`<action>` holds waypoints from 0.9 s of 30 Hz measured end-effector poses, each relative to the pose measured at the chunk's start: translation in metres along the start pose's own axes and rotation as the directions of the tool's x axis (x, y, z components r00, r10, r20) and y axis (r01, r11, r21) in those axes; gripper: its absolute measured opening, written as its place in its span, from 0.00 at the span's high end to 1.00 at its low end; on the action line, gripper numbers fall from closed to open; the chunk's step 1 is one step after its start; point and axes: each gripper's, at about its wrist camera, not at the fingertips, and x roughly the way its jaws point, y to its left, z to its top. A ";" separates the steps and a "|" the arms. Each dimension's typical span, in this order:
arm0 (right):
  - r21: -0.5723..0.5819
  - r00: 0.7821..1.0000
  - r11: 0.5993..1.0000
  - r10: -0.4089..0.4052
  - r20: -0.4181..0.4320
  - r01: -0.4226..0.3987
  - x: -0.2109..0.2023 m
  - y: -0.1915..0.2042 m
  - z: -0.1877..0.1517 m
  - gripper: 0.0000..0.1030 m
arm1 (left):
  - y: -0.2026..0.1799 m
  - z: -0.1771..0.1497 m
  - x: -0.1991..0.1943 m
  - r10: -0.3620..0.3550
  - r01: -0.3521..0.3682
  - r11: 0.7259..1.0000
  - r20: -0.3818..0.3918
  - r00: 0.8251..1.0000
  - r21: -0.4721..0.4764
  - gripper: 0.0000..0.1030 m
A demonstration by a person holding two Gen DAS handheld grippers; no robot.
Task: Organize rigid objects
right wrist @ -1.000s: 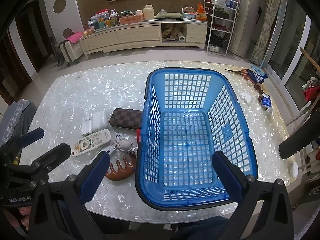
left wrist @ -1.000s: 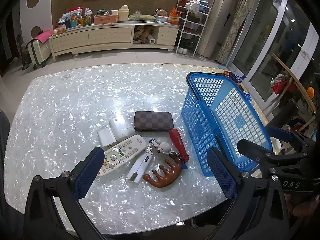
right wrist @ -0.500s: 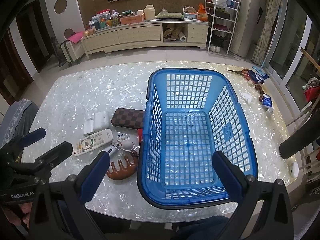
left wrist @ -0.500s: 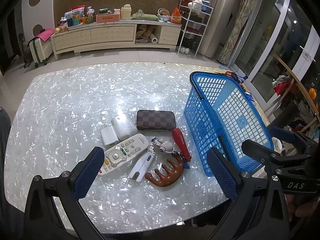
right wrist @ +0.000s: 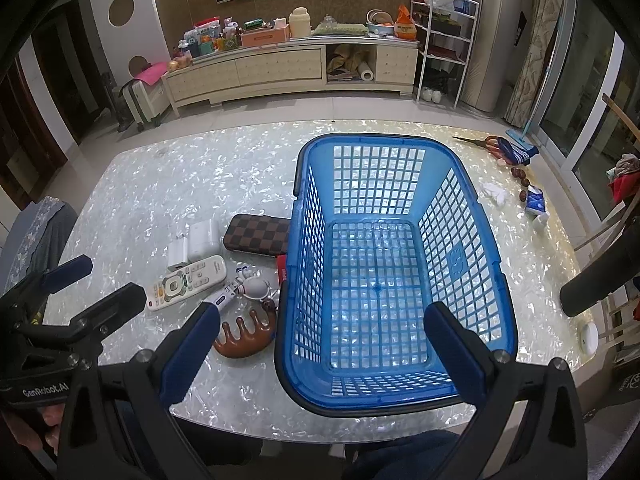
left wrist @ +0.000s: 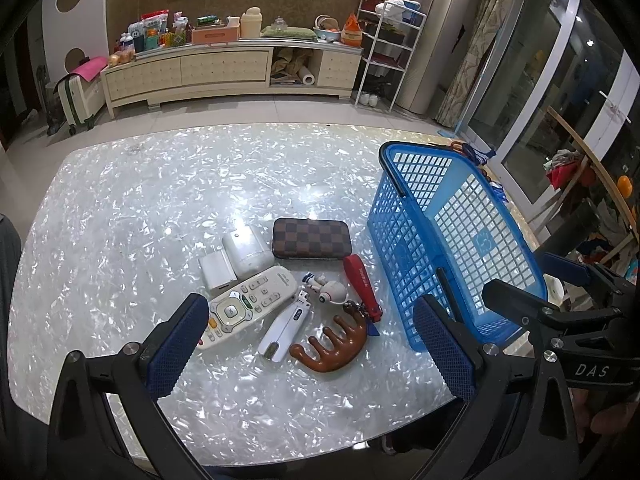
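Observation:
A blue mesh basket [right wrist: 460, 220] [left wrist: 400, 240] stands empty on the pearly table. Left of it lies a cluster: a white remote [left wrist: 244, 306] [right wrist: 186, 282], a checkered brown case [left wrist: 312, 239] [right wrist: 258, 234], two white chargers [left wrist: 246, 250] [right wrist: 204, 234], a white nail clipper [left wrist: 284, 328], a small white figurine [left wrist: 332, 292] [right wrist: 256, 288], a red-handled tool [left wrist: 360, 280] and a brown wooden comb-shaped massager [left wrist: 332, 346] [right wrist: 246, 338]. My left gripper [left wrist: 308, 346] hangs open above the cluster's near side. My right gripper [right wrist: 320, 348] is open over the basket's near rim.
Scissors [right wrist: 486, 143], a tissue pack [right wrist: 535, 200] and small brown nuts [right wrist: 520, 174] lie at the table's far right edge. A white disc [right wrist: 588, 338] sits at the right corner. A long cabinet [right wrist: 280, 66] and a wire shelf [right wrist: 444, 36] stand beyond the table.
Both grippers have drifted slightly forward over the table; the objects look a little nearer. Nothing on the table has moved, and both grippers stay open.

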 end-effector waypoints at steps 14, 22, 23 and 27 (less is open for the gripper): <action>0.004 0.999 1.000 0.022 -0.026 -0.022 0.005 -0.004 0.000 0.00 | -0.001 -0.001 0.003 -0.002 0.002 1.000 -0.005 1.000 0.004 0.00; 0.015 0.995 0.996 -0.083 -0.063 0.084 0.013 -0.030 0.009 0.00 | 0.005 -0.002 0.021 -0.015 0.015 1.000 -0.019 1.000 -0.006 0.00; -0.001 0.990 0.993 -0.115 -0.080 0.115 0.017 -0.035 0.011 0.00 | 0.005 -0.001 0.022 -0.015 0.015 1.000 -0.022 1.000 -0.005 0.00; -0.004 0.983 0.988 -0.153 -0.105 0.154 0.023 -0.054 0.012 0.00 | 0.009 -0.002 0.034 -0.025 0.025 1.000 -0.046 0.999 -0.012 0.00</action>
